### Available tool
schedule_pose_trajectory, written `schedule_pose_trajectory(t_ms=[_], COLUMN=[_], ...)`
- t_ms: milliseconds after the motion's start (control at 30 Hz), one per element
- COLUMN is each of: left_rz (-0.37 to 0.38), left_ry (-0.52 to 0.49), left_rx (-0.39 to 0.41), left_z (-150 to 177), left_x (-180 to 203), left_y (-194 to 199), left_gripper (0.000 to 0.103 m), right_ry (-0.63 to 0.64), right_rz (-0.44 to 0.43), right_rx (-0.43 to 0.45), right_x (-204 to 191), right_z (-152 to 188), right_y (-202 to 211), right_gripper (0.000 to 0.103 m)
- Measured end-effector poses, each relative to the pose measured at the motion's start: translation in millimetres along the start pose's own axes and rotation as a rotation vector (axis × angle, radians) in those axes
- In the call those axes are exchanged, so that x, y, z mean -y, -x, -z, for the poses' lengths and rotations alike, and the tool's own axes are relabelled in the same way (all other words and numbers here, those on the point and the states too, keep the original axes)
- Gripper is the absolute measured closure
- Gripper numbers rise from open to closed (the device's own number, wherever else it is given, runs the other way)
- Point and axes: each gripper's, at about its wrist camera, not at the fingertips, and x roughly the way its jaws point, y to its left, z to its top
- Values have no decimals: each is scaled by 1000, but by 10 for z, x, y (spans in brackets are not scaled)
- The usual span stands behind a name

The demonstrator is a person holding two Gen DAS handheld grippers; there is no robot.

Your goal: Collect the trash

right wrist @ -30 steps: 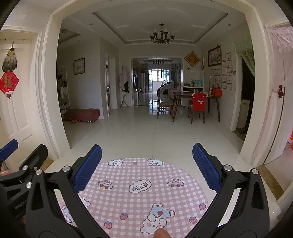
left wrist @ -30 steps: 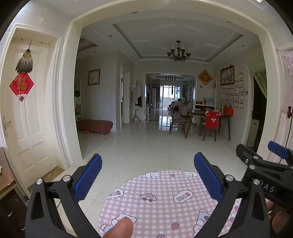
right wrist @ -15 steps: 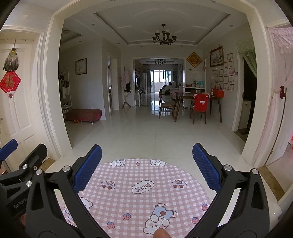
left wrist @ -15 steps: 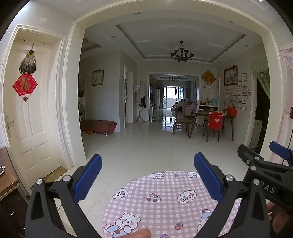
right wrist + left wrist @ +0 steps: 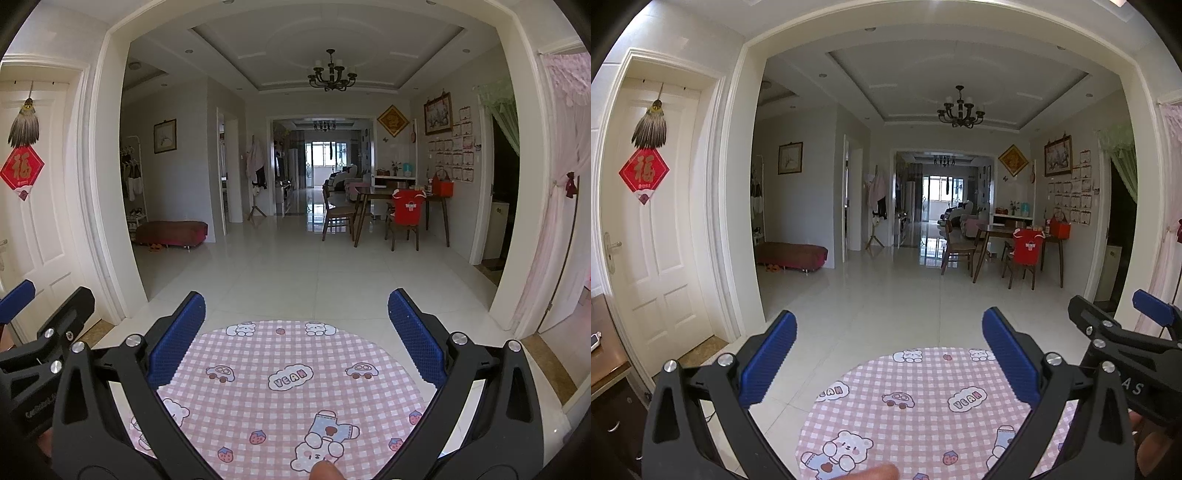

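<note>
Both grippers hang side by side over a round table (image 5: 923,402) (image 5: 280,376) covered with a pink checked cloth printed with bears and cars. My left gripper (image 5: 888,354) is open, its blue pads wide apart with nothing between them. My right gripper (image 5: 295,339) is open too and holds nothing; it also shows at the right edge of the left wrist view (image 5: 1123,332). The left gripper shows at the left edge of the right wrist view (image 5: 40,332). No trash shows in either view. A fingertip (image 5: 325,470) pokes in at the bottom edge.
Beyond the table lies a glossy white tiled floor (image 5: 295,269). A white door (image 5: 653,236) stands at the left, a wooden cabinet (image 5: 605,365) beside it. A low red bench (image 5: 170,232) and a dining table with chairs (image 5: 391,210) stand farther back.
Both views have shifted a little to the left and tilted slightly, so the room has slid right and the table sits lower. Both grippers have stayed open.
</note>
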Motion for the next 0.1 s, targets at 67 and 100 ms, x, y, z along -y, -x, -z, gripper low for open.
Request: schedule_pose_trajectory(t_ms=[67, 100], left_rz=[-6, -7], left_ry=[-2, -2], left_rx=[-2, -3], left_z=[4, 6], left_x=[6, 6], left_y=[-12, -13], left_gripper=[4, 4], right_ry=[-2, -2], right_rz=[1, 1], right_rx=[2, 2], right_x=[-13, -13], right_z=[-10, -10], right_y=[0, 0], right_gripper=[6, 6])
